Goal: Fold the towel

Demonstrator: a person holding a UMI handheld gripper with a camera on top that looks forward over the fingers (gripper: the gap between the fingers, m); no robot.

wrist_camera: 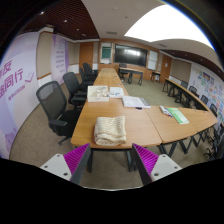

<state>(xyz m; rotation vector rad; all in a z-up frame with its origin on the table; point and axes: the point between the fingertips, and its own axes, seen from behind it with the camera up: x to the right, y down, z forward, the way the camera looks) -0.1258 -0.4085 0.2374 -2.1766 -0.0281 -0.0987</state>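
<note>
A cream towel (110, 129) lies bunched in a loose folded heap on the near end of a long wooden table (140, 126). My gripper (111, 160) is well short of the table, out over the carpet, with the towel beyond the fingers. The fingers (75, 157) are spread wide apart with nothing between them; their magenta pads face each other across open floor.
Black office chairs (54, 101) line the left side of the table and more stand on the right. Papers (101, 93) and a green item (176, 114) lie further along the table. Carpet (110, 158) lies between me and the table's near edge.
</note>
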